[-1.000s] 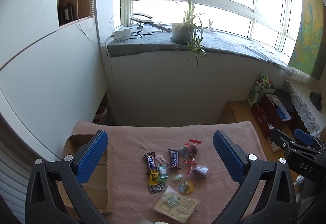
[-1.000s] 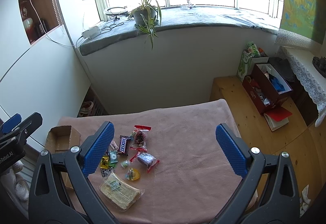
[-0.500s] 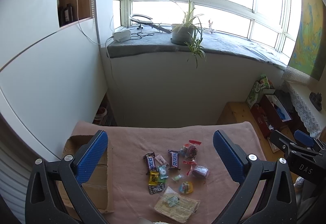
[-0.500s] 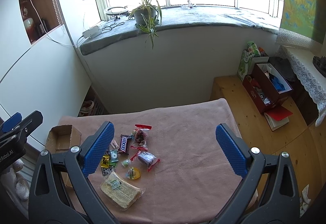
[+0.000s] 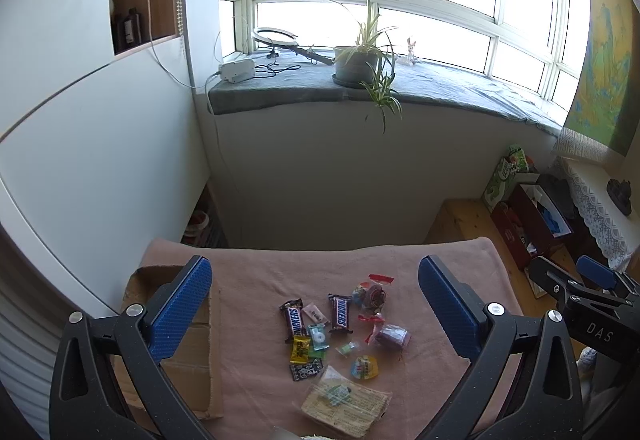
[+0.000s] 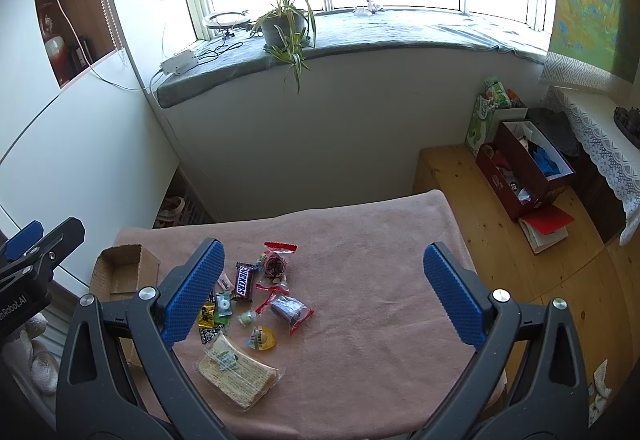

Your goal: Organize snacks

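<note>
Presently, from the left wrist view, the left tool (image 5: 315, 304) hangs wide open and empty above the pink-covered surface (image 5: 448, 260), with the snacks (image 5: 340, 332) clustered between its blue pads and the cardboard box (image 5: 200, 372) at 9 o'clock, likely their destination.

From the right wrist view, the right tool (image 6: 320, 292) is equally wide and empty; the snacks (image 6: 248, 304) lie toward 9 o'clock, untouched.

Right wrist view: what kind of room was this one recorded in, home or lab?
Most likely a lived-in home room by a bay window. A potted spider plant sits on the cloth-covered windowsill, a lace-trimmed side table stands at right, and the snacks lie on a pink-blanket-covered table.
</note>
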### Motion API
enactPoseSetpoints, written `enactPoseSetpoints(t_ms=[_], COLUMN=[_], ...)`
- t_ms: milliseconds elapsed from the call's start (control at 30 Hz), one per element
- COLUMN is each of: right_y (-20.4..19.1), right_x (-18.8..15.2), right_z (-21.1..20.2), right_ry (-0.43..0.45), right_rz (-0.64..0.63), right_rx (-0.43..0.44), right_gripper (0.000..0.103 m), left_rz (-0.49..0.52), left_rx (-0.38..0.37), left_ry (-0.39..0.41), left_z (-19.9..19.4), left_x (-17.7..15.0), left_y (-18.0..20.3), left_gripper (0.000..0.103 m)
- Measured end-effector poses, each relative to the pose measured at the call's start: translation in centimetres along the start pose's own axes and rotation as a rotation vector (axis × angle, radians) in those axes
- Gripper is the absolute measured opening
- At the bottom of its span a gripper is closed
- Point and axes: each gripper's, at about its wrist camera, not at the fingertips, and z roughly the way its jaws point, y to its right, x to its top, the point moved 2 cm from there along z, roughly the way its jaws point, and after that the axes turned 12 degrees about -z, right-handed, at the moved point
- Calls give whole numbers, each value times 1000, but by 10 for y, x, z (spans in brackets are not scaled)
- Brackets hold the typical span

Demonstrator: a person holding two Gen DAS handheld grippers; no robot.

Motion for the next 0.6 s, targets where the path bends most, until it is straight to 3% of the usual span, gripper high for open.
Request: enactPoseSetpoints(t_ms=[600], right_y=[1], right_x=[-4], right_z=[1], right_ry=[-7], right_rz=[2], right_rx=[3], right_gripper=[102], left_rz=[2], left_rx=[-1], left_ry=[-12], left_z=[2], left_x=[-3], left_y=[1], left_gripper=[103])
